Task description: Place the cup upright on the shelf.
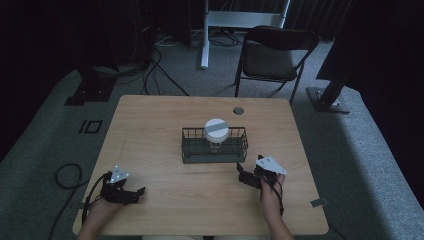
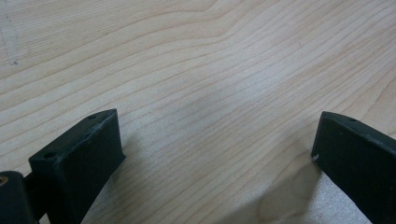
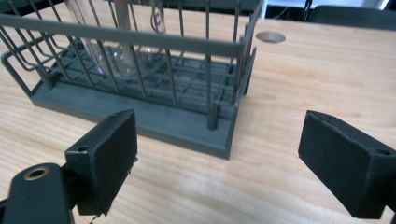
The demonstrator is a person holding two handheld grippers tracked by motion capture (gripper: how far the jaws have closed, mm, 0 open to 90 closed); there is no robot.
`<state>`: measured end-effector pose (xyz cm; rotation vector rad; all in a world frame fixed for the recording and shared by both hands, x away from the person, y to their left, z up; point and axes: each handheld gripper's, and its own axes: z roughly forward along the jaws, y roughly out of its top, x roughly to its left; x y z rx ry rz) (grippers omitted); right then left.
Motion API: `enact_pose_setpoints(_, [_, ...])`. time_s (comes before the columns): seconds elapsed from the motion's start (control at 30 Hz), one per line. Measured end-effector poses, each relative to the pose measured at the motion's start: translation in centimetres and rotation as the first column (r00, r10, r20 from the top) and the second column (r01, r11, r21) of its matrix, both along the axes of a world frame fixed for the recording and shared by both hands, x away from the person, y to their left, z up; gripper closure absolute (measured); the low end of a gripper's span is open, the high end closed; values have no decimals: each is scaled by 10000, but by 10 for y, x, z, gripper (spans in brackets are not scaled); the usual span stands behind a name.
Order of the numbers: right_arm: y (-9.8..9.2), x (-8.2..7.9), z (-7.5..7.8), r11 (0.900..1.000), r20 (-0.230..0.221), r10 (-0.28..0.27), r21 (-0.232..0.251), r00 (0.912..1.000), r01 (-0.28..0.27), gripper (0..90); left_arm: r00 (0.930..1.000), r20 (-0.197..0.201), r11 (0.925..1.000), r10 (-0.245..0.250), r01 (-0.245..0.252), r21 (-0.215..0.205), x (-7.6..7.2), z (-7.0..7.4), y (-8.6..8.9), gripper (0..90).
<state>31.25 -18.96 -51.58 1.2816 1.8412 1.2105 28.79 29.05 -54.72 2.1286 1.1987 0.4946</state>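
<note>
A dark wire basket (image 1: 192, 150) stands at the middle of the wooden table (image 1: 150, 130). Inside it stands a clear glass jar (image 1: 216, 144) with a white lid (image 1: 216, 128) that has a grey stripe. My right gripper (image 1: 242, 176) rests on the table just in front of the basket's right corner, open and holding nothing. In the right gripper view the basket (image 3: 140, 116) and the jar's glass (image 3: 116, 42) lie close ahead of the open right gripper (image 3: 219, 154). My left gripper (image 1: 140, 192) lies near the front left edge, open over bare wood (image 2: 201, 93).
A round cable hole (image 1: 238, 110) sits near the table's far edge. Behind the table stand a folding chair (image 1: 272, 55), a white stand leg (image 1: 204, 35) and floor cables (image 1: 155, 70). Dark stands flank the table on both sides.
</note>
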Motion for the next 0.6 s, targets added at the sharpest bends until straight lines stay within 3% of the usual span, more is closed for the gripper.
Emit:
enact_pose_setpoints(0.2, [-9, 0, -8, 9999, -428, 25, 103, 9991, -20, 115, 10000, 0, 10000, -2, 2, 1, 0, 0, 0, 20])
enact_pose_setpoints(0.6, [-23, -5, -20, 9997, -871, -31, -247, 9962, 10, 115, 10000, 0, 10000, -2, 2, 1, 0, 0, 0, 20])
